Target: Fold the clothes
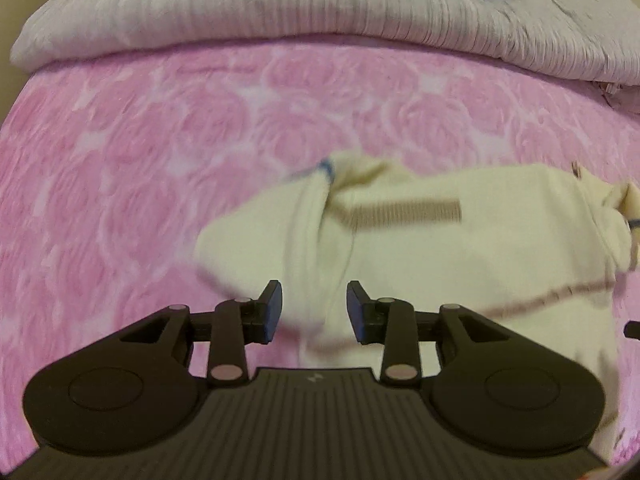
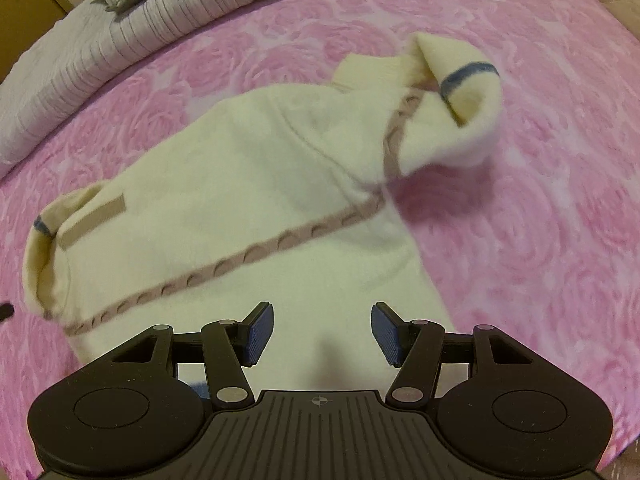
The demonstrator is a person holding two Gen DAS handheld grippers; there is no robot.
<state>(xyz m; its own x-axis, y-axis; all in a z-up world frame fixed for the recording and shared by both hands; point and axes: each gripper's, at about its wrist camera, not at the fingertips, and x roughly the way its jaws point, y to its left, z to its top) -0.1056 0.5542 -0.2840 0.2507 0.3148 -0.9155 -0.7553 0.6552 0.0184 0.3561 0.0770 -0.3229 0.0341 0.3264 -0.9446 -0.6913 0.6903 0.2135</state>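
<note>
The sweater (image 2: 240,184) lies spread on your pink bedspread (image 2: 540,200), cream with a tan cable stripe (image 2: 248,256) across it and one blue-banded sleeve (image 2: 460,108) folded back over its far corner. Your left gripper (image 1: 314,312) hangs over the sweater's near part with its fingers spread and nothing between the pads. Your right gripper (image 2: 322,334) hovers above the near edge, its fingers set wider apart and likewise empty; a grey quilt (image 1: 280,12) lies beyond.

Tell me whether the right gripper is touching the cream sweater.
Apart. In the right wrist view the right gripper has open jaws with nothing pinched; the cream sweater lies flat on the bed beyond its pads.
</note>
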